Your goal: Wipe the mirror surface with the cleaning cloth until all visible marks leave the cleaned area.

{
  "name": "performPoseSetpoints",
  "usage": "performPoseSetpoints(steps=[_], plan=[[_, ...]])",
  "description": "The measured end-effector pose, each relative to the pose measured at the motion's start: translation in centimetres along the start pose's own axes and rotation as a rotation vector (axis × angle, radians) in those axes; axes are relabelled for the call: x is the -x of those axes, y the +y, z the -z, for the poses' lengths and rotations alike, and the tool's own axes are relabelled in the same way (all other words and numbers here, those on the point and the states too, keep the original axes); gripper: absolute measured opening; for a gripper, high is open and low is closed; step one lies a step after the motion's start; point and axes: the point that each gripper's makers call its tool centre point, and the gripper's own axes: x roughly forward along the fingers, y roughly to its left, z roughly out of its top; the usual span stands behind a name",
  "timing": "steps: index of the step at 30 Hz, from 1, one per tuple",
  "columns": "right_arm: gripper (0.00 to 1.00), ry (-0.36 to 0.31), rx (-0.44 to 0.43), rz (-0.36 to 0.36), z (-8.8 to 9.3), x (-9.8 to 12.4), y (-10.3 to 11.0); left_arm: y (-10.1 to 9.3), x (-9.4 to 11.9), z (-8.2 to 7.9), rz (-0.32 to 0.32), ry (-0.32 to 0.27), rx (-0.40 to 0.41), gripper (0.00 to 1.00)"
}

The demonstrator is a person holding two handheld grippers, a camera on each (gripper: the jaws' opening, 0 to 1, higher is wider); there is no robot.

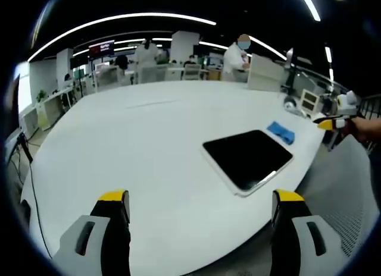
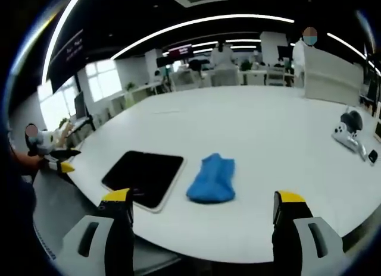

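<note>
No wiping appears begun. The right gripper point(image 2: 199, 219) stands released, jaws wide and holding nothing, hovering off the table's point(image 2: 286, 133) near edge. The cleaning cloth point(image 2: 212, 178) lies crumpled just ahead between the jaws; the mirror point(image 2: 144, 177) lies ahead of the left jaw, beside the cloth. The left gripper point(image 1: 199, 219) is likewise spread and empty, the mirror point(image 1: 249, 157) ahead toward its right jaw, the cloth point(image 1: 280, 132) beyond.

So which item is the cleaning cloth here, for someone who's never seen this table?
Start at the big white table and find the flat dark mirror near its edge. The cleaning cloth lies bunched just beside it, apart from it. It is the soft bright blue lump, unlike the hard, flat, black mirror.
</note>
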Motion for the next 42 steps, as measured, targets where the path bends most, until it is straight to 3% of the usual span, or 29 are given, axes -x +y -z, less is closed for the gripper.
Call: performPoseSetpoints(steps=[8, 42], plan=[[0.96, 0.005, -0.038, 0.012, 0.44, -0.06, -0.04, 0.07, -0.17, 0.33, -0.006, 0.014, -0.006, 0.99], [0.97, 0.025, 0.002, 0.001, 0.36, 0.1, 0.24, 0.02, -0.16, 0.72, 0.002, 0.024, 0.028, 0.99]])
